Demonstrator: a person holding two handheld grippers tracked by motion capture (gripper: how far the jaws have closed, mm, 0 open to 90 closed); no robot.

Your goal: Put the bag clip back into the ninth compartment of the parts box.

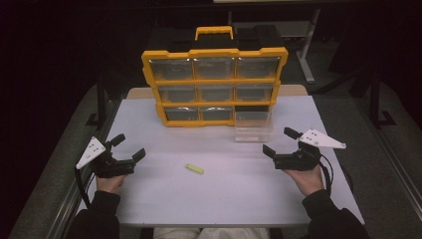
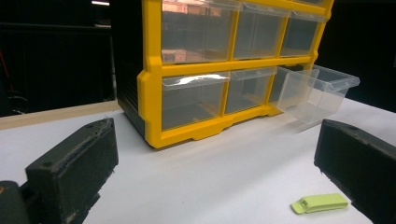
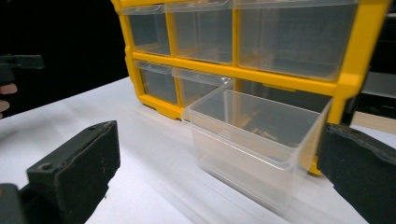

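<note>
A yellow organiser with clear drawers stands upright at the back of the white table. Its bottom-right drawer is pulled out and looks empty. A small yellow-green clip lies flat in the middle of the table. My left gripper rests open at the left, its jaws wide apart, the clip near its right jaw. My right gripper is open at the right, facing the pulled-out drawer.
A black handle section with a yellow grip tops the organiser. Dark floor and a grey table leg lie beyond the back edge. A person's hand with the other gripper shows at the far left of the right gripper view.
</note>
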